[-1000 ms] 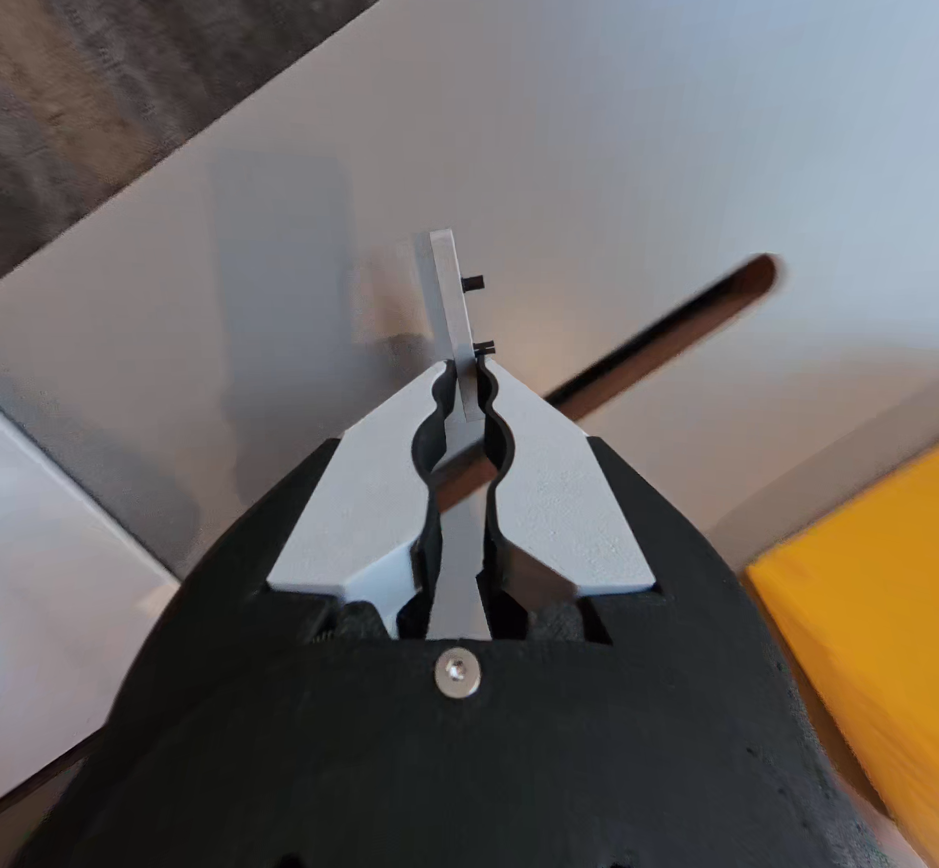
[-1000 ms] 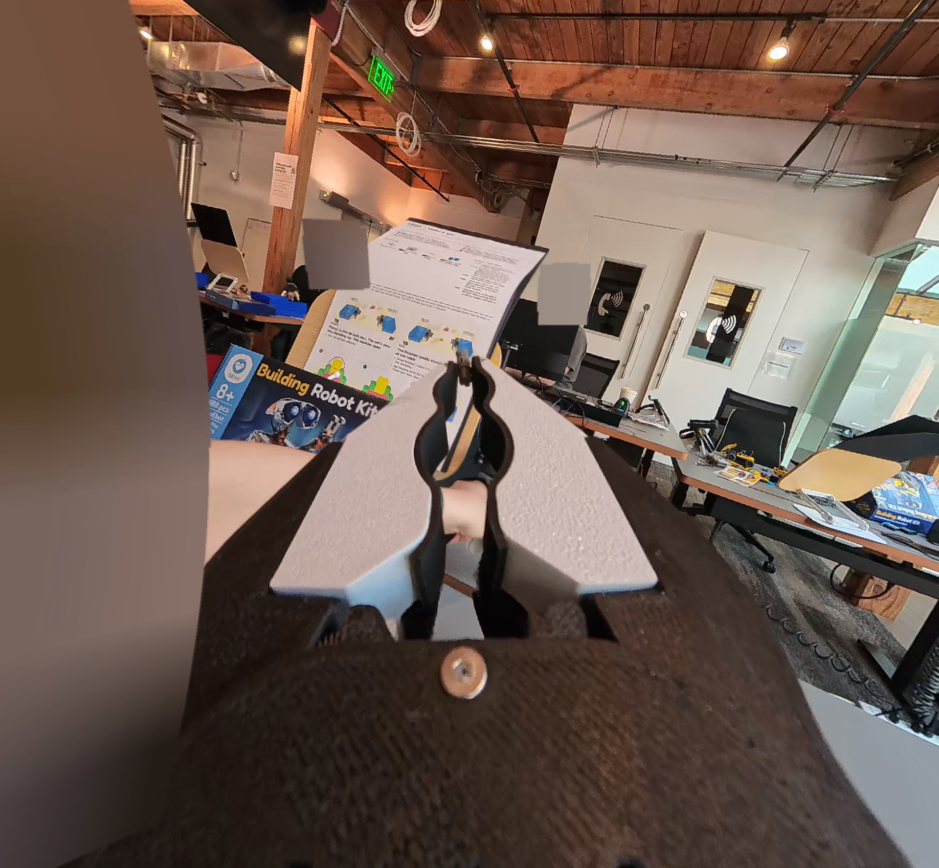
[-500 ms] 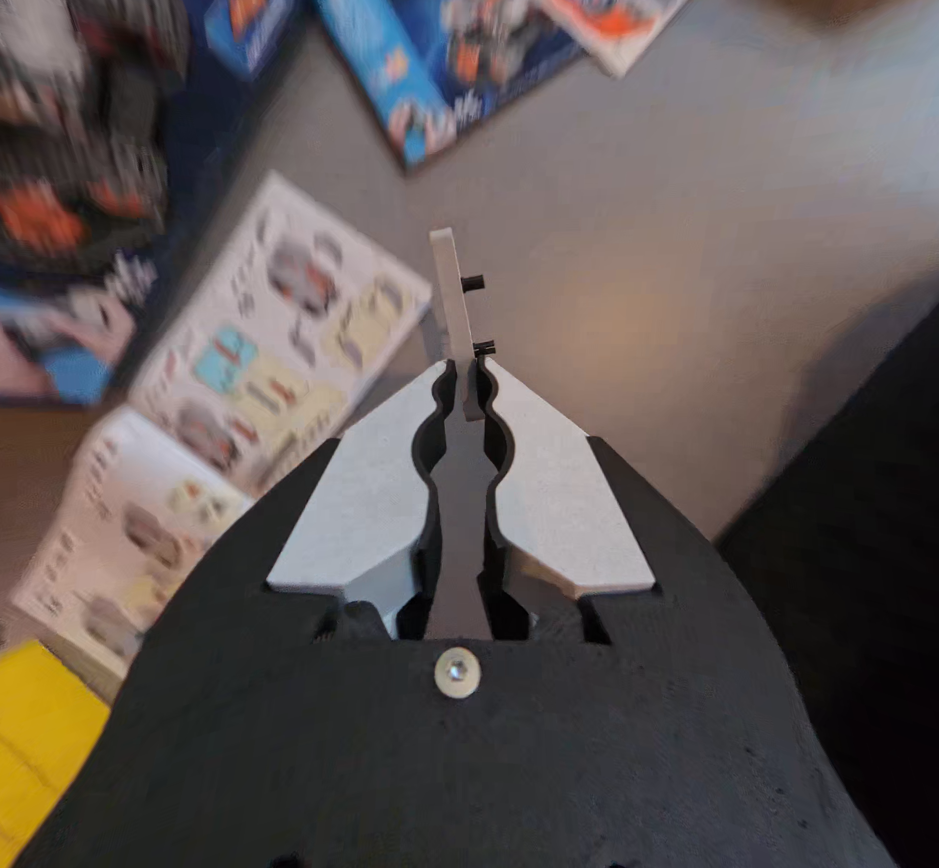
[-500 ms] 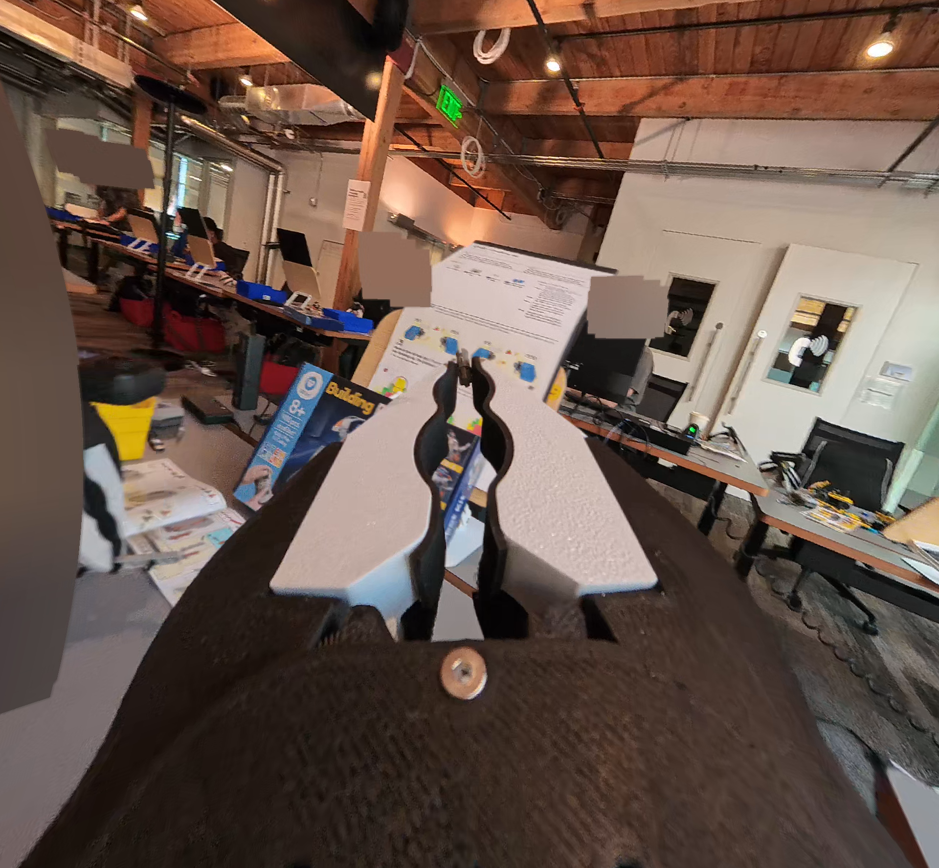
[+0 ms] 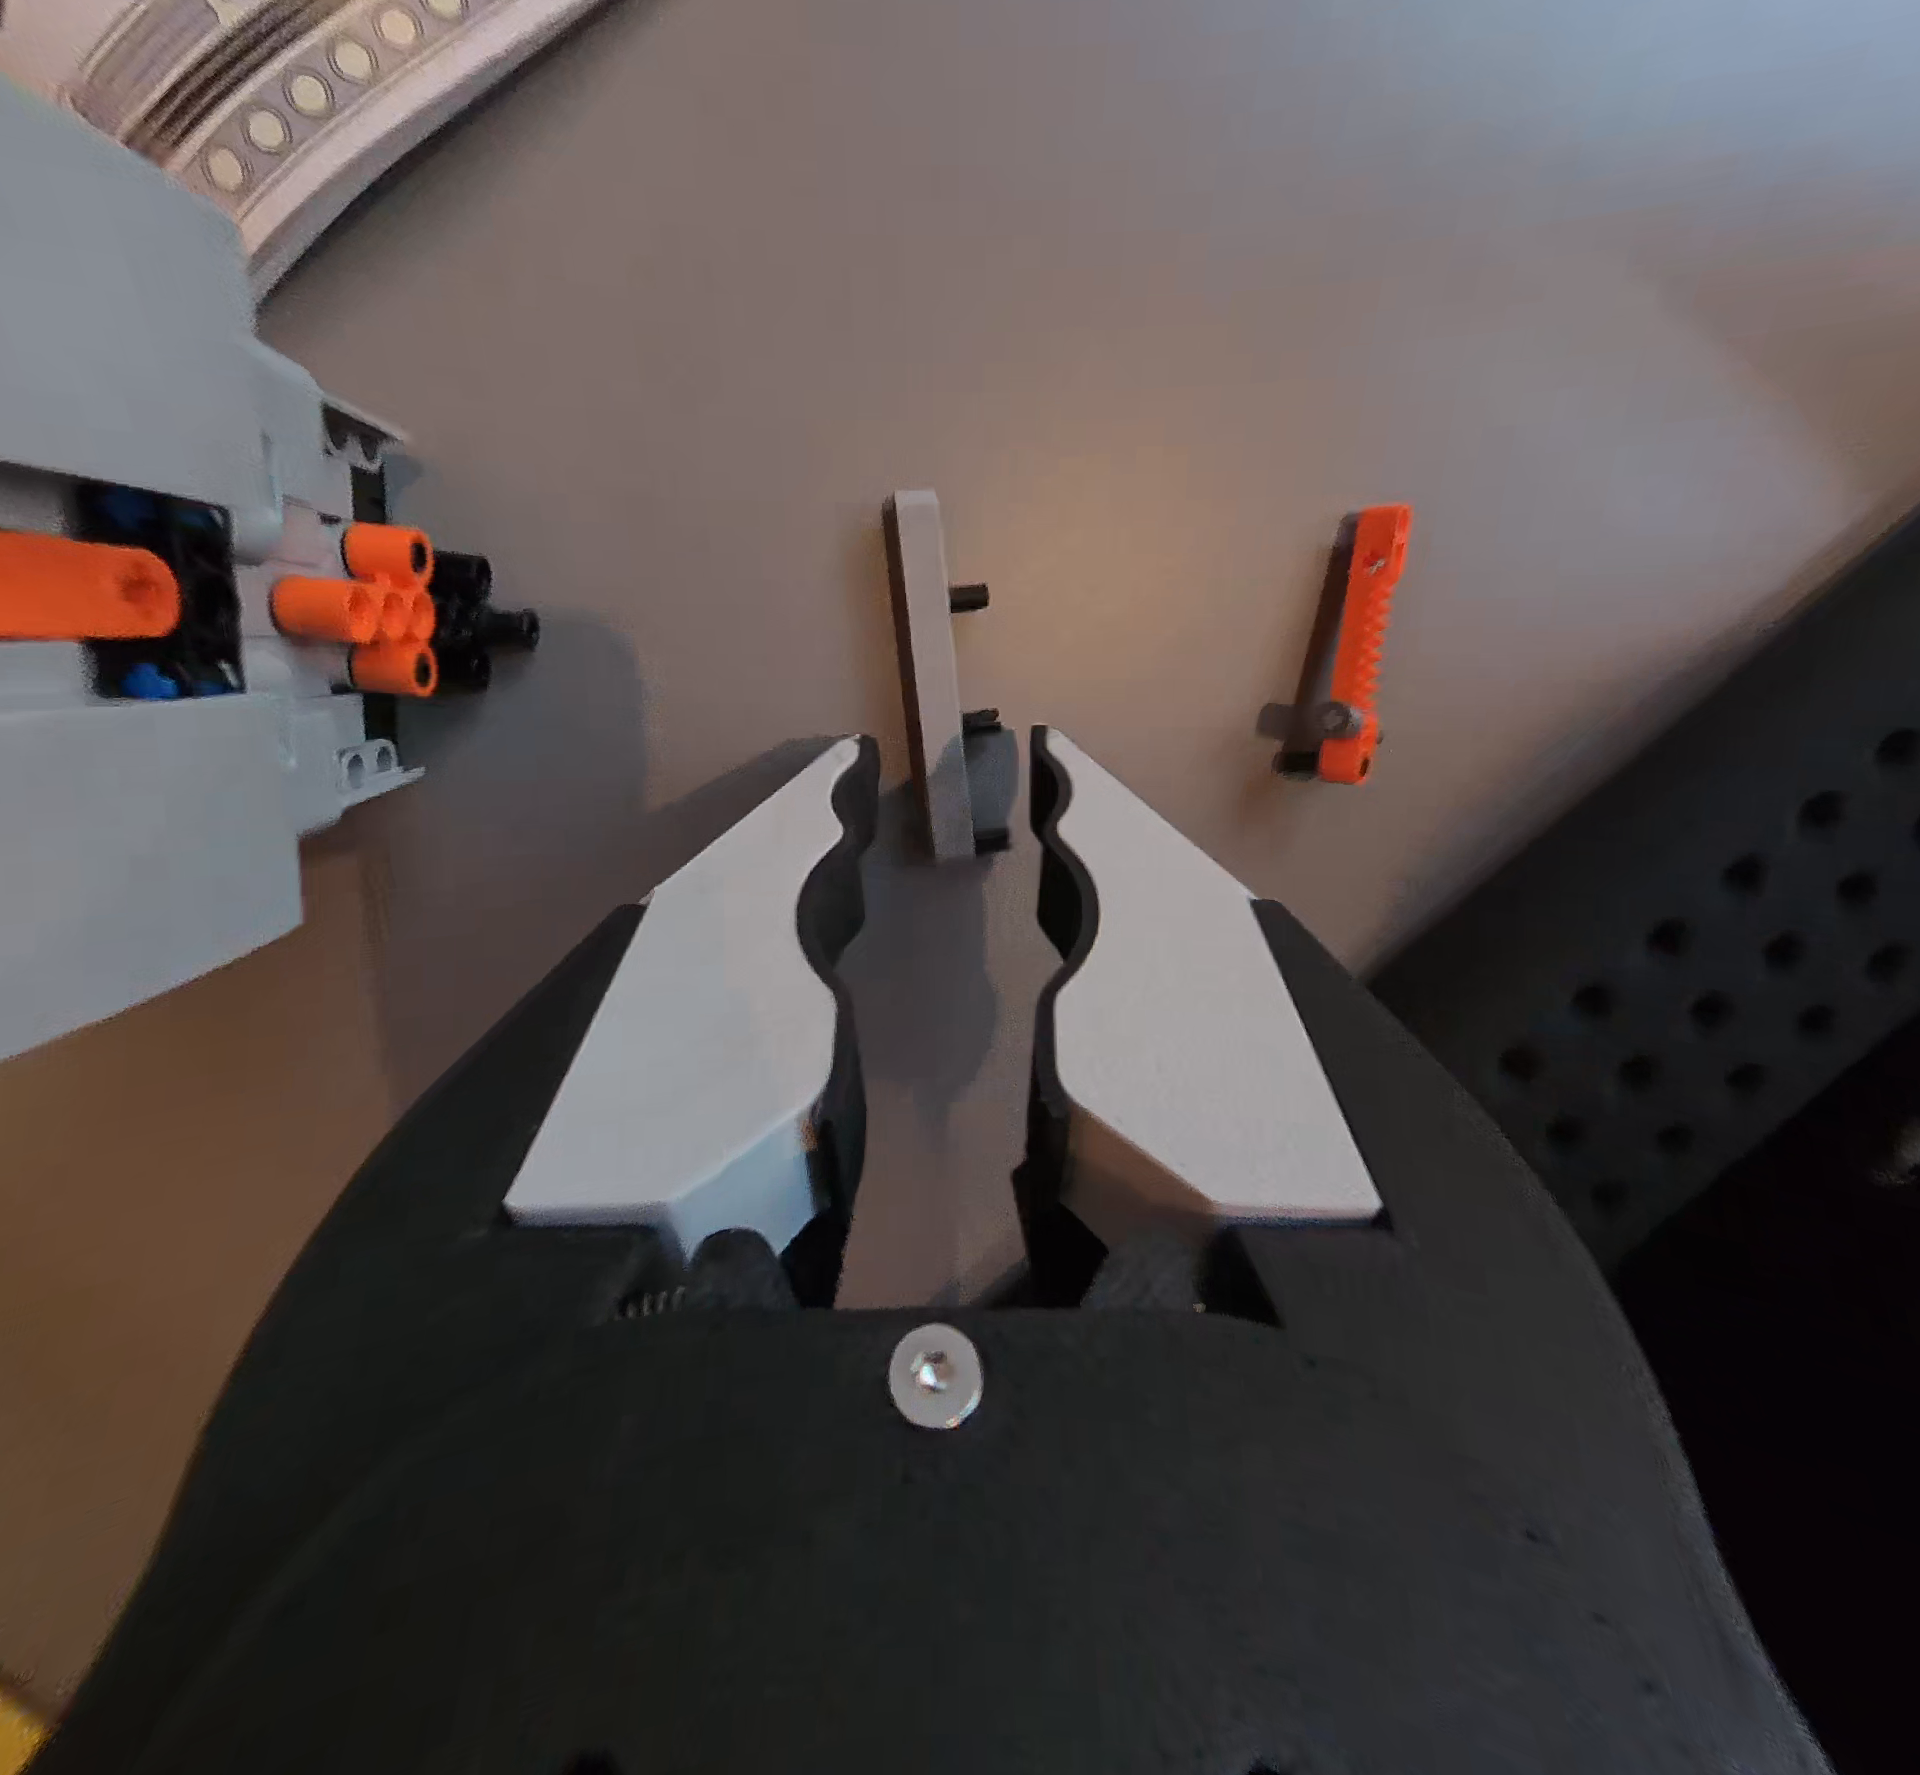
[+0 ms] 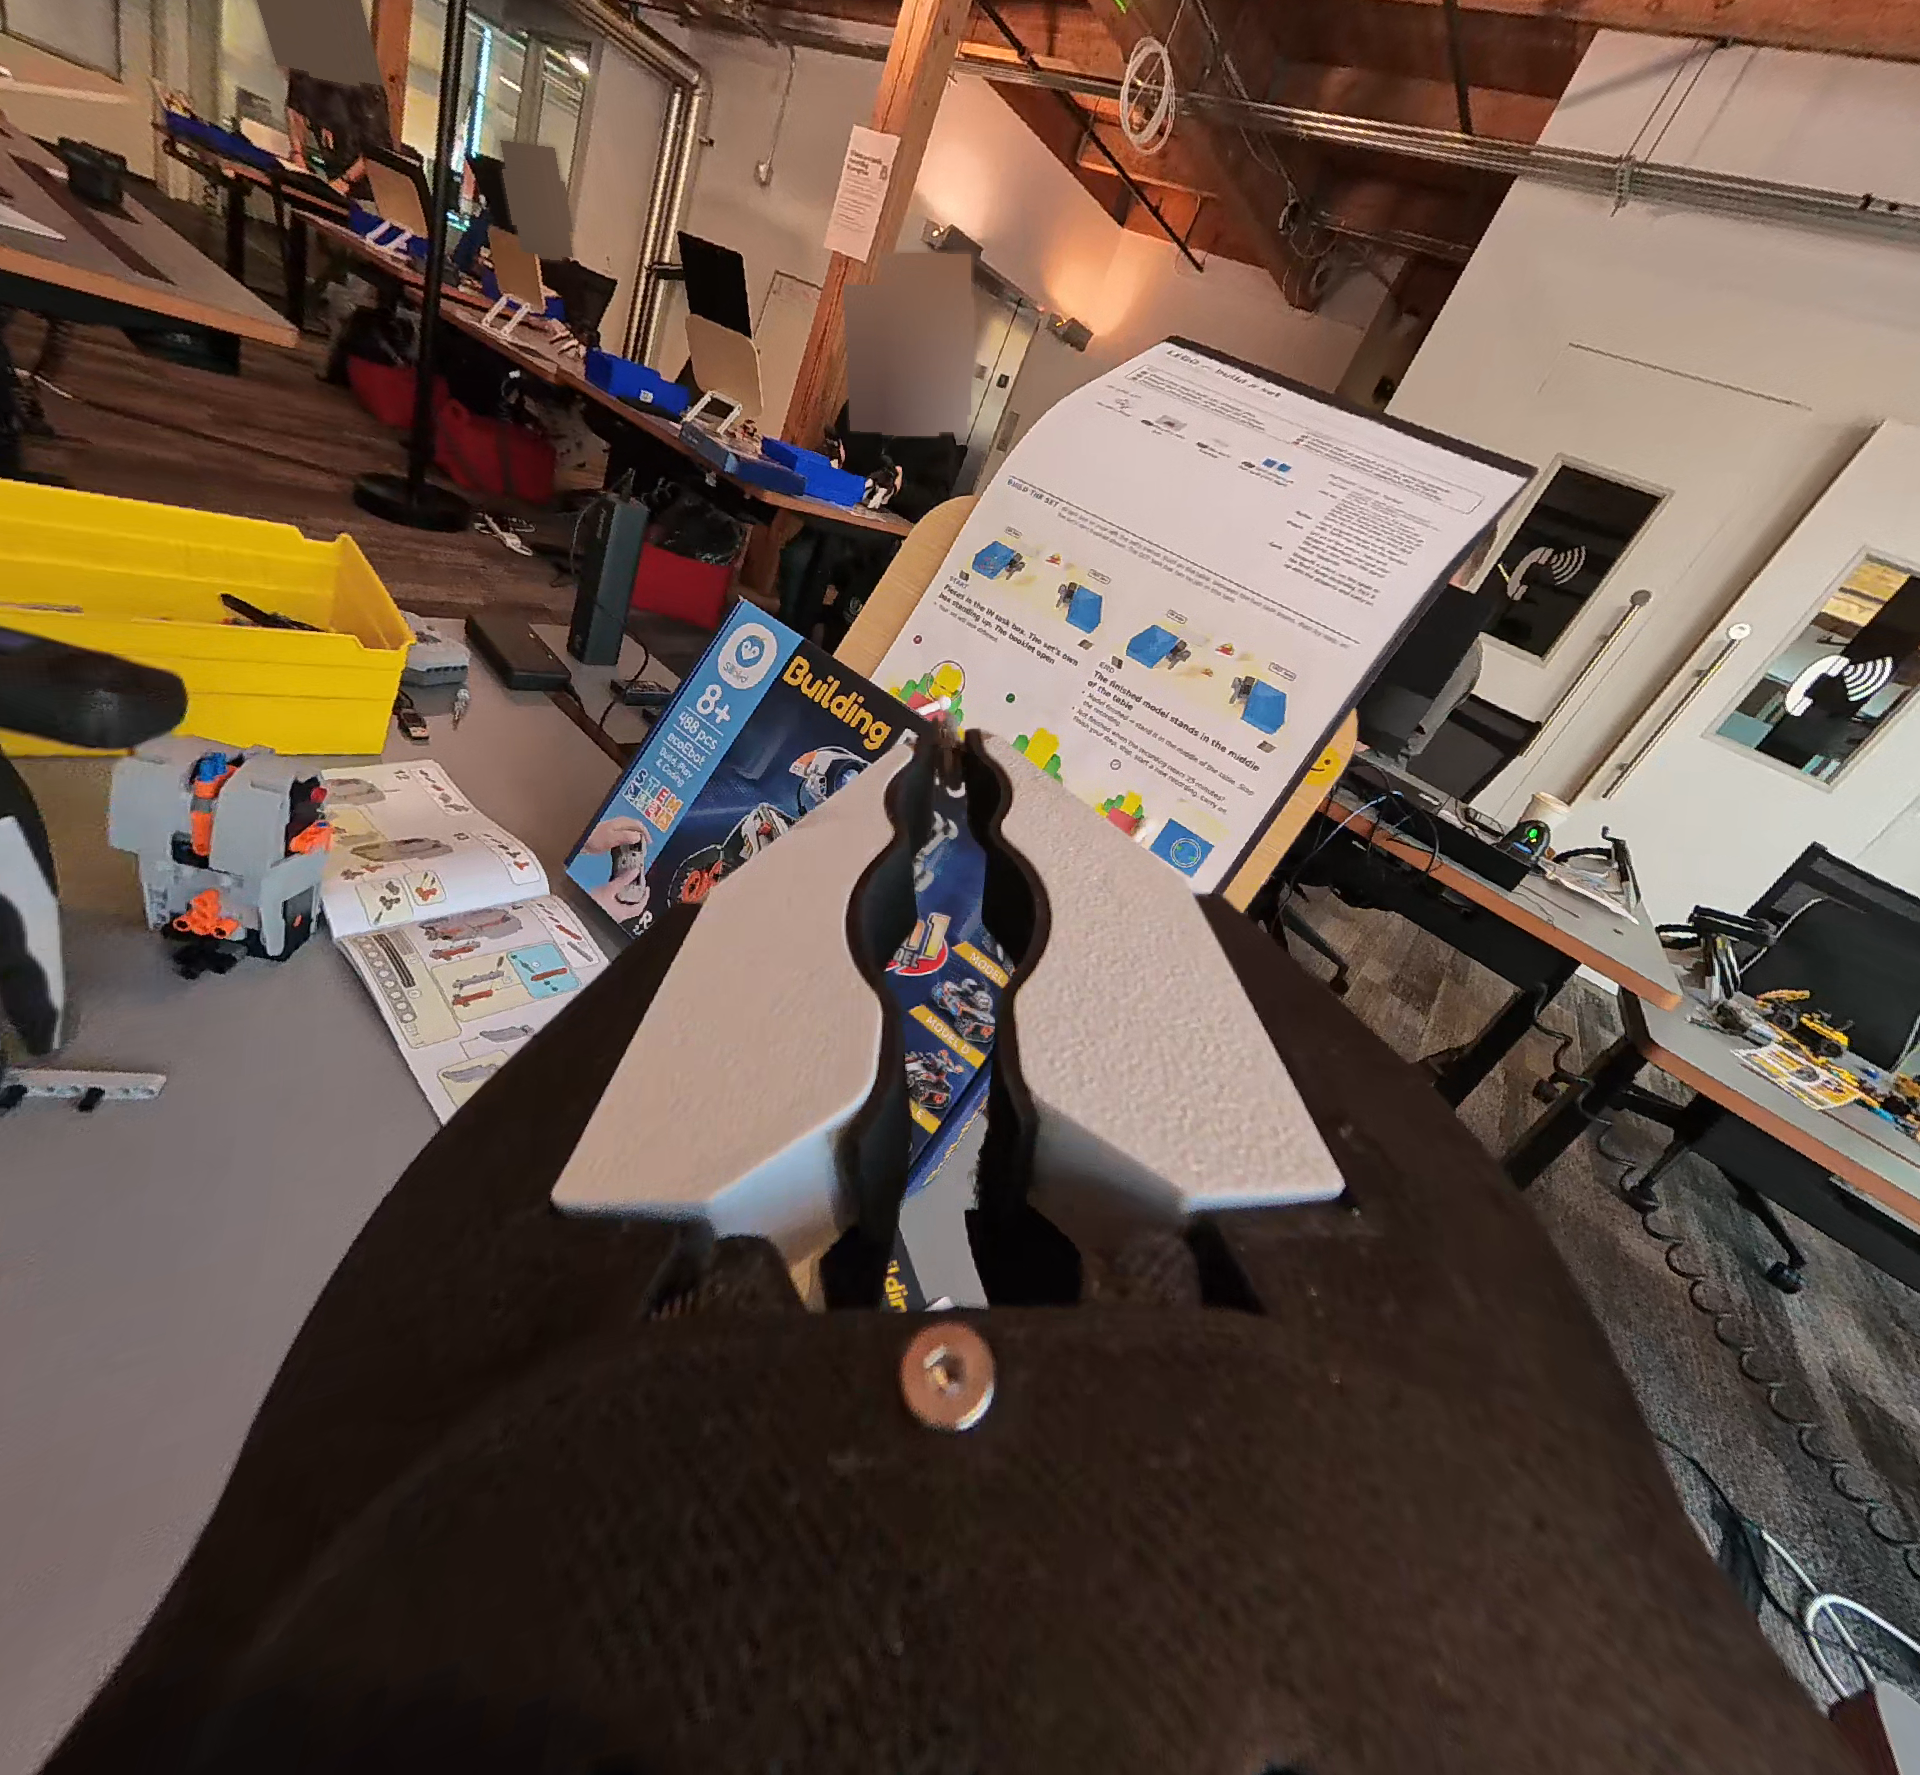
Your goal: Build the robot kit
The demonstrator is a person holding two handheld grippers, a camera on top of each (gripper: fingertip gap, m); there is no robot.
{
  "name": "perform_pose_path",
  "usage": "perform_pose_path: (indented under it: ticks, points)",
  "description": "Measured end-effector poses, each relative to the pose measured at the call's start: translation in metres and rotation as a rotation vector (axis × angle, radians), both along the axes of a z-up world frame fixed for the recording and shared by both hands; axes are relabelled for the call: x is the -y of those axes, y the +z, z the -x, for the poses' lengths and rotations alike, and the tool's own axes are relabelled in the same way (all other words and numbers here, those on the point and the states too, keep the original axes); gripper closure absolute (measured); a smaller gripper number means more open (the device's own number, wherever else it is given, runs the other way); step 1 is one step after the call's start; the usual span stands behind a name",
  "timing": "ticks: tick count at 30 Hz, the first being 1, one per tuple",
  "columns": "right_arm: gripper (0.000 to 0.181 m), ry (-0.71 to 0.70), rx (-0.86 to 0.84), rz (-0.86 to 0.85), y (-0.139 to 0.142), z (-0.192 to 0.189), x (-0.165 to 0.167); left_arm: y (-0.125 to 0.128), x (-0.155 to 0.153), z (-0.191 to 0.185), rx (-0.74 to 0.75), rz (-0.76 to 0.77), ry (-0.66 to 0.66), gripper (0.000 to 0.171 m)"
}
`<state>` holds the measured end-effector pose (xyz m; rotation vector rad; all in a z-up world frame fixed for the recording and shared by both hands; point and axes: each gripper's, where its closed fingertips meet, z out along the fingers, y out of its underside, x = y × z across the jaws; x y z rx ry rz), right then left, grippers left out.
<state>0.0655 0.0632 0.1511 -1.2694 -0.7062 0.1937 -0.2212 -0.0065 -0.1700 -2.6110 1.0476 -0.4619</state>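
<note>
My left gripper (image 5: pixel 951 749) is open just above the grey table (image 5: pixel 1195 219). A slim grey beam with black pins (image 5: pixel 928 676) lies on its edge on the table, its near end between my left fingertips and free of both. The beam also shows in the right wrist view (image 6: pixel 88 1086). An orange toothed piece on a grey axle (image 5: pixel 1351 645) lies to the right. A grey and orange block model (image 5: pixel 156 686) stands to the left; it also shows in the right wrist view (image 6: pixel 223 852). My right gripper (image 6: pixel 943 746) is shut and raised; I cannot tell whether its tips pinch anything.
An open instruction booklet (image 6: pixel 457 925) lies beside the model. A blue kit box (image 6: pixel 748 769) leans against a stand with a printed sheet (image 6: pixel 1226 582). A yellow bin (image 6: pixel 187 624) sits at the back left. A black perforated panel (image 5: pixel 1714 946) borders the table's right.
My left gripper swung down to the table, opened and let go of the grey beam, which now rests there. My right gripper stayed shut and turned left and downward.
</note>
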Motion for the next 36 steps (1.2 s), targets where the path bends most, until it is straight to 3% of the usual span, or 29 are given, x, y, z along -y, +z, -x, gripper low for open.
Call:
perform_pose_path:
  ticks: [3, 7, 11, 16, 20, 24, 26, 29, 31, 34, 36]
  points:
    - [0.177, -0.016, 0.022, 0.016, -0.005, 0.002, -0.006, 0.01, -0.005, -0.016, 0.091, 0.01, -0.005, 0.145]
    - [0.177, -0.015, 0.044, 0.032, -0.011, 0.008, -0.01, -0.002, -0.015, -0.006, -0.093, -0.062, -0.072, 0.15]
    - [0.177, -0.023, 0.085, 0.048, -0.017, 0.012, -0.013, -0.011, -0.013, -0.008, -0.13, -0.049, -0.096, 0.156]
    - [0.177, -0.037, 0.107, 0.039, -0.019, 0.015, -0.016, -0.014, -0.006, -0.008, -0.186, -0.138, -0.137, 0.15]
    - [0.177, -0.023, 0.13, 0.062, -0.026, 0.023, -0.02, -0.015, -0.008, -0.007, -0.159, -0.15, -0.125, 0.163]
    - [0.177, -0.011, 0.16, 0.064, -0.029, 0.034, -0.021, -0.011, -0.01, -0.005, -0.098, -0.139, -0.17, 0.166]
    - [0.177, -0.003, 0.154, 0.018, -0.021, 0.041, -0.018, 0.025, -0.024, -0.012, 0.038, -0.204, -0.117, 0.165]
    - [0.177, 0.047, 0.114, -0.084, -0.002, 0.063, -0.005, 0.153, -0.046, -0.045, 0.53, -0.494, -0.056, 0.166]
    - [0.178, 0.1, 0.093, -0.119, 0.003, 0.082, 0.001, 0.211, -0.06, -0.048, 0.646, -0.695, -0.046, 0.166]
    - [0.178, 0.125, 0.091, -0.145, 0.0, 0.102, -0.001, 0.24, -0.087, -0.061, 0.625, -0.962, -0.09, 0.166]
    - [0.178, 0.107, 0.096, -0.177, -0.003, 0.109, -0.006, 0.228, -0.097, -0.082, 0.642, -0.934, -0.127, 0.166]
